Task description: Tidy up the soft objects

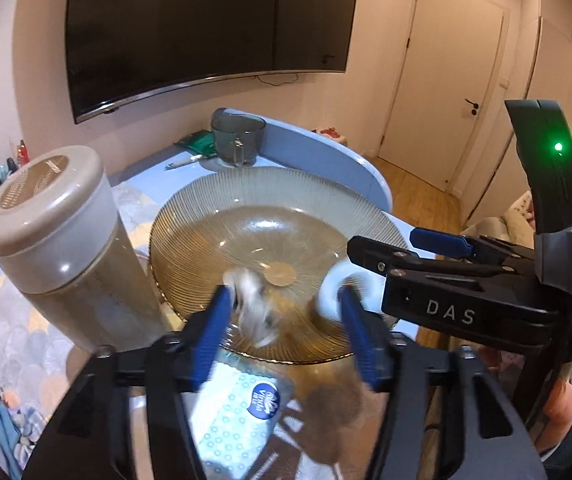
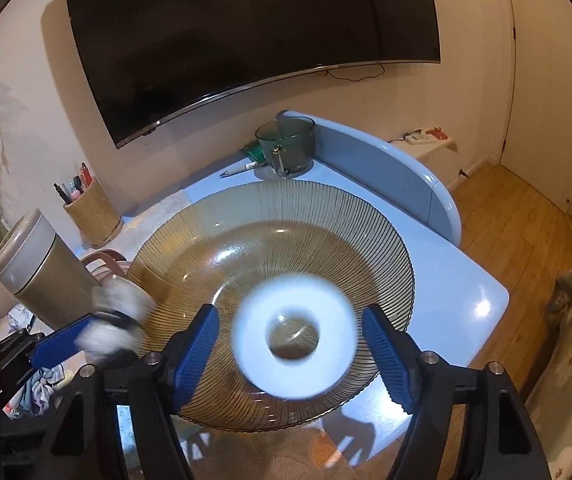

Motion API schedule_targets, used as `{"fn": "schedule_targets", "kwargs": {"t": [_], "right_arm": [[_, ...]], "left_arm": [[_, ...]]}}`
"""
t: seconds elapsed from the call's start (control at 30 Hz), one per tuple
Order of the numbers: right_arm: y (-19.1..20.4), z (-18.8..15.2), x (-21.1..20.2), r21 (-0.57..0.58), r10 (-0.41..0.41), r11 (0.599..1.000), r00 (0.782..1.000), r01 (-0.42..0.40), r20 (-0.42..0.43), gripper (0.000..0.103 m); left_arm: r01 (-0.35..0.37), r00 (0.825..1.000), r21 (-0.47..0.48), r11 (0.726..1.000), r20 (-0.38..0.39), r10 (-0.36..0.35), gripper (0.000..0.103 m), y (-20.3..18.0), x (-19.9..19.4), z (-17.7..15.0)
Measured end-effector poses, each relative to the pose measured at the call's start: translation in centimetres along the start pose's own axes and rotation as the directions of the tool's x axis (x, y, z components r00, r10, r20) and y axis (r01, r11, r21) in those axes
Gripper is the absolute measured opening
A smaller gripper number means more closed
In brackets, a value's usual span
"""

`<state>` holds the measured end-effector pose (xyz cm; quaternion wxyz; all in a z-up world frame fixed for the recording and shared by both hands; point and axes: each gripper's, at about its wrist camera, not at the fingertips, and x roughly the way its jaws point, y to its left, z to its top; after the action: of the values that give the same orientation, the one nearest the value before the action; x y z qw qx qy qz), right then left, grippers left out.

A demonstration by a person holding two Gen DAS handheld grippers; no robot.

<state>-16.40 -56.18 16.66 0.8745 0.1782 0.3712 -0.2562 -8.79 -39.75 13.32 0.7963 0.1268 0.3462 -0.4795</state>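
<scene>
With both over the ribbed glass bowl: left fingers wide apart beside blurred white scrunchie; right fingers wide, white ring loose btwn

A white ring, smeared by motion blur, hangs between spread jaws above a ribbed glass bowl, masking part of its base. A blurred grey-white soft object defies identification. A tissue pack is partly hidden behind the left gripper.
</scene>
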Motion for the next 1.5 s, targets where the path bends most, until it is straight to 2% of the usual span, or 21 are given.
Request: {"fn": "schedule_targets", "kwargs": {"t": [0.17, 0.33, 0.53, 0.63, 0.73, 0.77, 0.83, 0.87, 0.93, 0.97, 1.03, 1.1, 1.17, 1.3, 1.43, 1.5], "right_arm": [[0.1, -0.4, -0.8, 0.016, 0.002, 1.000, 1.000, -0.002, 0.002, 0.073], [1.6, -1.3, -3.0, -0.013, 0.031, 0.999, 0.999, -0.031, 0.013, 0.073], [6.5, -2.7, -5.7, -0.106, 0.113, 0.988, 0.993, -0.112, 0.011, 0.073], [10.1, -3.8, -6.8, -0.172, 0.184, 0.968, 0.983, -0.182, -0.001, 0.073], [14.7, -5.2, -7.6, -0.256, 0.256, 0.932, 0.966, -0.255, -0.031, 0.073], [16.2, -5.7, -7.8, -0.284, 0.274, 0.919, 0.961, -0.273, -0.038, 0.073], [19.7, -6.8, -7.9, -0.342, 0.309, 0.888, 0.950, -0.308, -0.053, 0.073], [21.3, -7.2, -7.7, -0.364, 0.325, 0.873, 0.944, -0.325, -0.062, 0.073], [24.6, -8.4, -7.6, -0.401, 0.366, 0.838, 0.926, -0.370, -0.090, 0.073], [26.0, -8.8, -7.4, -0.411, 0.385, 0.823, 0.917, -0.392, -0.104, 0.073], [28.9, -10.2, -6.8, -0.434, 0.429, 0.789, 0.896, -0.434, -0.116, 0.074], [31.2, -11.7, -5.9, -0.466, 0.434, 0.774, 0.895, -0.430, -0.104, 0.080], [33.3, -13.3, -4.4, -0.488, 0.436, 0.752, 0.890, -0.443, -0.134, 0.081], [35.7, -15.8, -2.1, -0.507, 0.437, 0.713, 0.873, -0.484, -0.219, 0.081], [36.8, -16.9, -1.0, -0.541, 0.392, 0.713, 0.893, -0.446, -0.220, 0.081], [36.7, -16.8, -0.4, -0.535, 0.385, 0.720, 0.896, -0.442, -0.222, 0.081]], "left_arm": [[0.060, 0.998, 0.012, 0.998, 0.032, -0.060, 0.068, 0.0, -1.7, -0.8], [0.050, 0.996, -0.005, 0.999, 0.072, -0.050, 0.068, 1.3, -6.1, -2.5], [-0.040, 0.990, -0.099, 0.994, 0.129, 0.052, 0.068, 5.9, -13.5, -6.4], [-0.149, 0.974, -0.168, 0.974, 0.144, 0.174, 0.068, 9.4, -18.2, -9.5], [-0.272, 0.939, -0.262, 0.926, 0.139, 0.316, 0.068, 13.7, -22.9, -12.6], [-0.332, 0.917, -0.298, 0.895, 0.123, 0.381, 0.068, 15.3, -24.8, -14.0], [-0.411, 0.876, -0.340, 0.846, 0.109, 0.470, 0.068, 17.4, -27.5, -15.7], [-0.446, 0.850, -0.370, 0.815, 0.110, 0.515, 0.068, 18.7, -29.3, -16.7], [-0.470, 0.823, -0.426, 0.773, 0.105, 0.558, 0.068, 21.0, -31.1, -18.2], [-0.487, 0.808, -0.463, 0.741, 0.083, 0.583, 0.069, 22.6, -31.7, -19.3], [-0.508, 0.795, -0.507, 0.696, 0.035, 0.606, 0.069, 24.6, -31.7, -20.8], [-0.510, 0.800, -0.543, 0.667, -0.015, 0.600, 0.069, 26.6, -30.3, -22.8], [-0.499, 0.819, -0.564, 0.658, -0.059, 0.571, 0.069, 28.3, -28.3, -24.7], [-0.479, 0.847, -0.581, 0.658, -0.107, 0.521, 0.069, 29.7, -25.6, -26.7], [-0.459, 0.865, -0.575, 0.677, -0.116, 0.487, 0.069, 29.8, -23.8, -26.9], [-0.455, 0.868, -0.568, 0.685, -0.111, 0.485, 0.069, 29.8, -23.5, -26.5]]}}
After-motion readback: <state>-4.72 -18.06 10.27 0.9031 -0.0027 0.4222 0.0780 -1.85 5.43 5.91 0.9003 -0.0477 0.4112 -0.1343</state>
